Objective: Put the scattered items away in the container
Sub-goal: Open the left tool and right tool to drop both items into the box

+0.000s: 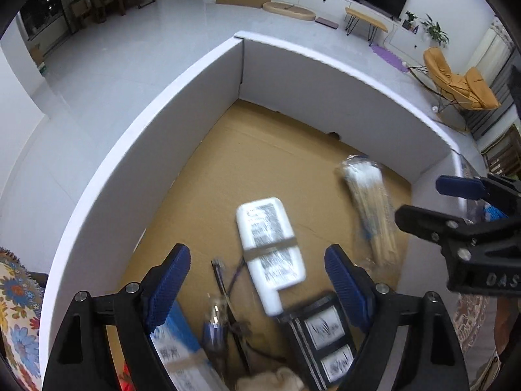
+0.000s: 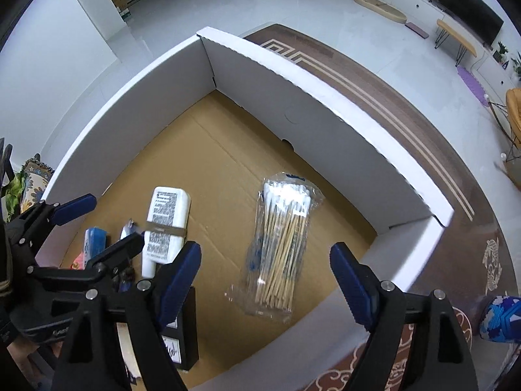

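A white cardboard box point(image 1: 156, 176) with a brown floor holds the items. A white bottle point(image 1: 270, 244) with a printed label lies flat inside, and my left gripper point(image 1: 257, 257) hangs open above it, touching nothing. To the right lies a clear bag of cotton swabs point(image 2: 283, 238), blurred in the left wrist view. My right gripper point(image 2: 266, 249) stands open over the swab bag, with nothing between its pads. A black framed card point(image 1: 325, 335), a blue and white packet point(image 1: 176, 342) and dark cables point(image 1: 221, 286) lie at the box's near end.
The box point(image 2: 325, 130) sits on a brown patterned rug point(image 2: 423, 114) on a pale tiled floor. A flowered cloth point(image 1: 16, 309) lies outside the left wall. A blue patterned object point(image 2: 498, 322) stands outside at the right. The box's far half is bare cardboard.
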A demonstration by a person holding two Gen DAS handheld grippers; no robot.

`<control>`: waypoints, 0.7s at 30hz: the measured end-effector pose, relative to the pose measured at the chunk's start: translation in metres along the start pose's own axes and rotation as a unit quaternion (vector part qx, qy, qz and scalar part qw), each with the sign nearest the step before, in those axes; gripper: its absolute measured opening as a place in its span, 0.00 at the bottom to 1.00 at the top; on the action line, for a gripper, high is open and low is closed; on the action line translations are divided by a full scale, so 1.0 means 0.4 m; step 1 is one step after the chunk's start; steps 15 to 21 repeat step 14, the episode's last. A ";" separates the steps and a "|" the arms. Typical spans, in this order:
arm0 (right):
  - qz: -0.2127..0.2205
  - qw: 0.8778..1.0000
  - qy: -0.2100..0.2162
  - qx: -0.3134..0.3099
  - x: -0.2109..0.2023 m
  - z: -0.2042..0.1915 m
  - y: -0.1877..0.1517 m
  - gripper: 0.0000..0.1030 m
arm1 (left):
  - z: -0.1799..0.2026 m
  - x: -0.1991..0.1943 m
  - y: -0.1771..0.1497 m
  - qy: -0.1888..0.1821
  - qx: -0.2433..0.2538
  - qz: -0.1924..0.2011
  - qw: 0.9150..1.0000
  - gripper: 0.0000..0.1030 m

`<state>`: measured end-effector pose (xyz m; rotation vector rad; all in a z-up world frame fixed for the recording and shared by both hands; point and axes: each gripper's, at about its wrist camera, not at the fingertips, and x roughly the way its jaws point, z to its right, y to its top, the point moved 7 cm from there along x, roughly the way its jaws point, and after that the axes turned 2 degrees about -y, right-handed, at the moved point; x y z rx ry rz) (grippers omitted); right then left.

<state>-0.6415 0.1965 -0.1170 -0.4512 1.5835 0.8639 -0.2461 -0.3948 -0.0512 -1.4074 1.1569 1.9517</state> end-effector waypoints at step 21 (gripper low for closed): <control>0.025 1.000 0.006 0.015 -0.080 -0.008 -0.056 0.80 | -0.049 -0.177 -0.095 0.048 -0.079 0.092 0.991 1.00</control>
